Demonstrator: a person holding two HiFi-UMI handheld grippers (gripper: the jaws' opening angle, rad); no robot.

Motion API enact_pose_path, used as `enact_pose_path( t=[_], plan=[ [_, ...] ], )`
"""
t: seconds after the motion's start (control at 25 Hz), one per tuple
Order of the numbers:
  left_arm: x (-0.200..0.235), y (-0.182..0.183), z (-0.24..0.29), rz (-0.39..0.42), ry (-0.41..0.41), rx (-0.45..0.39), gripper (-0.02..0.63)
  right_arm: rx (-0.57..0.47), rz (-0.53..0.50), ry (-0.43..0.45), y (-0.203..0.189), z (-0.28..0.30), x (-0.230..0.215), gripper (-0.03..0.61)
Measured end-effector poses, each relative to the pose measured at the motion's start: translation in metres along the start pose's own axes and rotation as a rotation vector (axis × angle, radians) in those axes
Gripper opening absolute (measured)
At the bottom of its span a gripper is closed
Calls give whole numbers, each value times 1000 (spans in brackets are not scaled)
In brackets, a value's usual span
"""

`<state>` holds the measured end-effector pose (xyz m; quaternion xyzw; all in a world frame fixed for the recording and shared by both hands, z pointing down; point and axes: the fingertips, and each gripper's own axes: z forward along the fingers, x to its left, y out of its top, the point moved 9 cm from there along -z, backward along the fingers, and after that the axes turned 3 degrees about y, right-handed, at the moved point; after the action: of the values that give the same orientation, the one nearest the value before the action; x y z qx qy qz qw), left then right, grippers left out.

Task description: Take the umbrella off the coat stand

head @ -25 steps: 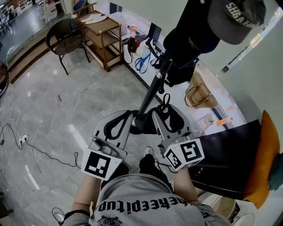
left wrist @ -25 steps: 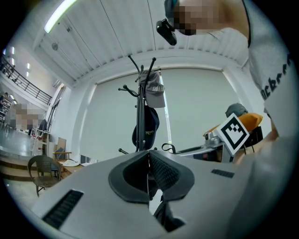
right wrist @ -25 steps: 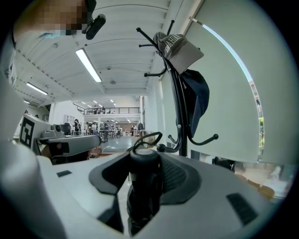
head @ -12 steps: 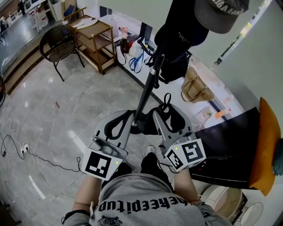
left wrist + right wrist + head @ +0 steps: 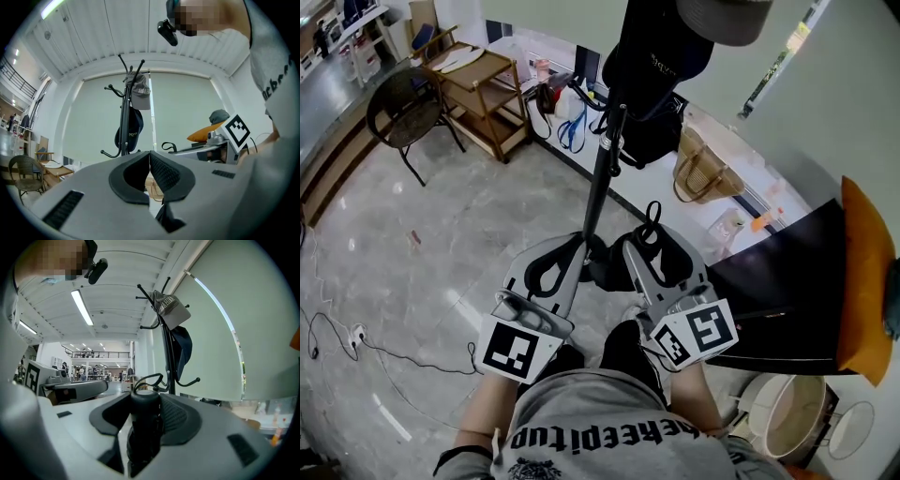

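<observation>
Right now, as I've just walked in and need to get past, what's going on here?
A person holds a gripper in each hand and faces a coat stand with a grey cap hung on it. The right gripper is closed on a black folded umbrella, which stands between its jaws with the wrist strap looping off its top. The umbrella appears to be off the stand already. The left gripper is shut and empty beside it.

The head view's top edge cuts off the grey cap (image 5: 722, 9) and the coat stand (image 5: 602, 169), whose foot hides behind the left tongs (image 5: 572, 251). The right tongs (image 5: 146, 401) cover most of the umbrella (image 5: 145, 427). Distant figures (image 5: 96, 376) are too small to tell.
</observation>
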<state>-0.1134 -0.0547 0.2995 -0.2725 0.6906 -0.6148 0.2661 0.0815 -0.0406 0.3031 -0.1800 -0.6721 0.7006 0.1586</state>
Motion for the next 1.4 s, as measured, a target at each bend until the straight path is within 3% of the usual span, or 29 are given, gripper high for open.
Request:
enact_pose_path(
  t=[0.36,0.96,1.4],
  plan=[
    [-9,-6,18,-12,-42,14,17,3,17,-27,-4,-9,-13,199],
    [4,-7,31,-20,28,14,17,-26,35,-15,0,-5,-24,199],
    [6,-6,28,-26,25,15,17,-24,53,-29,-1,-2,-23,198]
  ],
)
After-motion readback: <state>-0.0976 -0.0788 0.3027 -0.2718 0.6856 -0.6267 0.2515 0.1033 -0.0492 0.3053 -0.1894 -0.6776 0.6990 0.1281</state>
